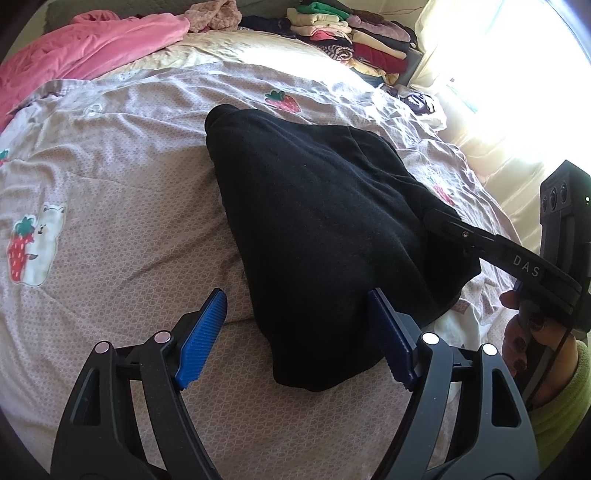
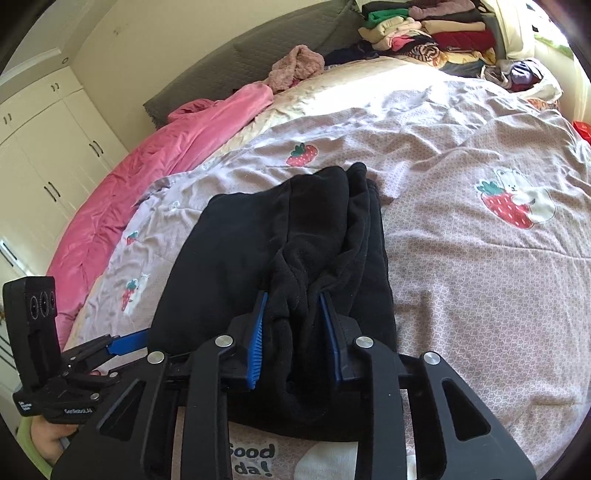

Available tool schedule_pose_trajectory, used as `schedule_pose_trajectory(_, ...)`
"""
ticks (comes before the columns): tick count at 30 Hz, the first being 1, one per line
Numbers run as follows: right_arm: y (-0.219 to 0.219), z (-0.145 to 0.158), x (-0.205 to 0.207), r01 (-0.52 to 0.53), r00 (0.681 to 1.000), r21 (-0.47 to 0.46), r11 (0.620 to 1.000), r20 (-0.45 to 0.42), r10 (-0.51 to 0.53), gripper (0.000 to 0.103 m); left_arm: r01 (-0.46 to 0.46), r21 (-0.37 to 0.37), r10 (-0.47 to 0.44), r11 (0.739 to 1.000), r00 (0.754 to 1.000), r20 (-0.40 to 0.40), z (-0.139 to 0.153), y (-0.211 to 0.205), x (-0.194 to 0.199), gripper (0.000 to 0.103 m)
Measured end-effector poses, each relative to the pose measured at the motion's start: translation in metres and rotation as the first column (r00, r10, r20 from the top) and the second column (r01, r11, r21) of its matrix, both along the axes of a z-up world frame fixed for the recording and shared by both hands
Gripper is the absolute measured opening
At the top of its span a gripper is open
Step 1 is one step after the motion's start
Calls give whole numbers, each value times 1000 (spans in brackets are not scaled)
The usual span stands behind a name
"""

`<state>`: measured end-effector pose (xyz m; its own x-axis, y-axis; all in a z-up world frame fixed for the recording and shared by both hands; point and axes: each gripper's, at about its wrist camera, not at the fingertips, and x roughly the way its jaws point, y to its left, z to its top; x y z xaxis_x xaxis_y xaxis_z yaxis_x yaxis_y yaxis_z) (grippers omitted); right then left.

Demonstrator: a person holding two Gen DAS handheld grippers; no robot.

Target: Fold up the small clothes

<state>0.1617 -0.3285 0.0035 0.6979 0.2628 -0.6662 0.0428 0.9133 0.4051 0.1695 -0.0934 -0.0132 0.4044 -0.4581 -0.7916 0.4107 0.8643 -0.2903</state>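
Across the strawberry-print quilt (image 2: 461, 258) the black garment (image 2: 280, 236) runs lengthwise away from the right gripper (image 2: 293, 332), which pinches its near bunched edge, while the left gripper (image 1: 295, 336) gapes empty over its near corner

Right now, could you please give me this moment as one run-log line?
left claw: open, over garment edge | right claw: shut on black garment | garment: on strawberry bedspread

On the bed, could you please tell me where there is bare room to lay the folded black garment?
Free: the strawberry quilt right of the black garment, and between it and the pink blanket. Crowded: the clothes pile by the headboard.
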Motion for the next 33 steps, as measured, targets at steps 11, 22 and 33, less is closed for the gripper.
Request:
schedule_pose_trajectory(11,-20,-2,-15,6,1000,-31,999,-21,-6,23,32,-10,-32,999,999,-22,-2,-10,-3,70)
schedule_pose_trajectory(22,-19,-3,-24,26,1000,-47,999,-13,-27,48,11,-13,-10,1000,999,52,15,-3,-6,70)
schedule_pose_trajectory(33,-33,18,45,64,997,-131,989,-25,-68,57,32,14,-32,999,999,15,4,-15,6,63)
